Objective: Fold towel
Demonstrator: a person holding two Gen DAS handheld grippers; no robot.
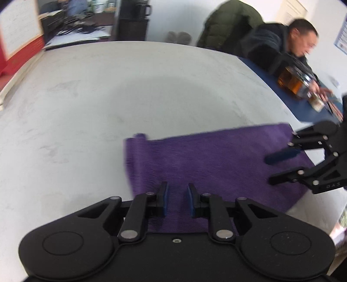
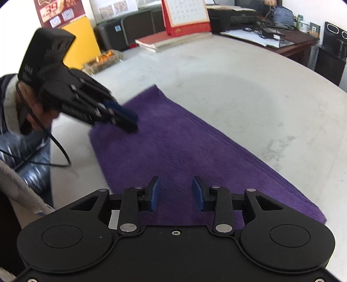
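Observation:
A purple towel (image 1: pixel 216 160) lies flat as a long folded strip on the white table (image 1: pixel 108 97). In the left wrist view my left gripper (image 1: pixel 177 186) hovers over the strip's near-left part, its blue pads a narrow gap apart with nothing pinched. My right gripper (image 1: pixel 270 170) reaches in from the right over the towel's right end, fingers apart. In the right wrist view the towel (image 2: pixel 173 141) runs from the far left to the near right. My right gripper (image 2: pixel 175 180) stands open above its near part. My left gripper (image 2: pixel 133 123) is over the far-left end.
A person in a dark jacket (image 1: pixel 282 43) leans over a blue table with an amber bottle (image 1: pixel 290 83) at the far right. A red desk calendar (image 2: pixel 186 17), stacked books (image 2: pixel 169 40) and a snack tray (image 2: pixel 104 58) line the table's far edge. A cable hangs at the left.

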